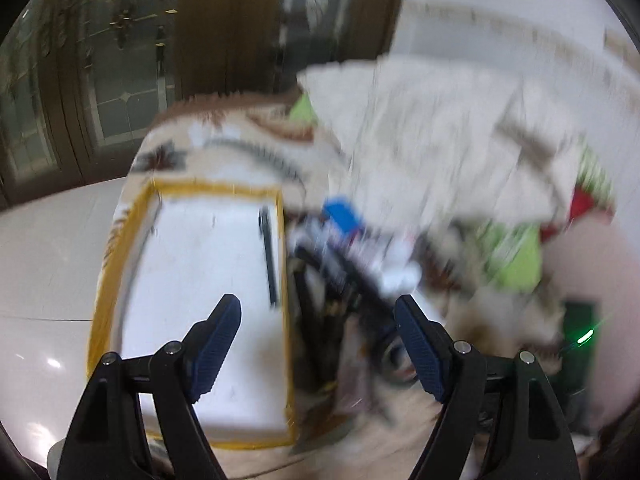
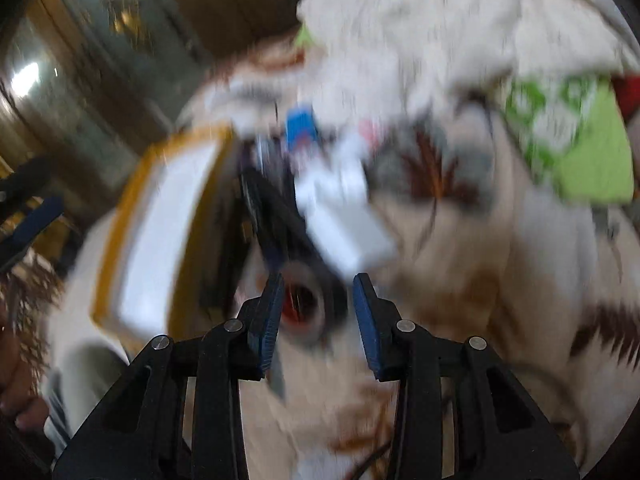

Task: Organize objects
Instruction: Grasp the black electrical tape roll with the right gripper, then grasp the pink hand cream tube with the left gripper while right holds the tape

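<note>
Here the right tongs [image 2: 318, 312] point down at a pile of small things on a bed. Their blue pads are partly open. A round roll of tape [image 2: 306, 308] sits between them, but the picture is too blurry to tell if the pads press on it. The left tongs [image 1: 318, 350] are wide open and hold nothing. They hang over the edge of a white tray [image 1: 192, 292] with a yellow rim, where a dark pen [image 1: 269, 256] already lies.

Beside the tray is the pile [image 1: 352, 248]: a blue thing, white boxes and dark bits, on a leaf-print blanket [image 2: 460, 240].

To do this well, I think the right tongs should squeeze the tape softly, lift it straight up, then carry it over the tray.
</note>
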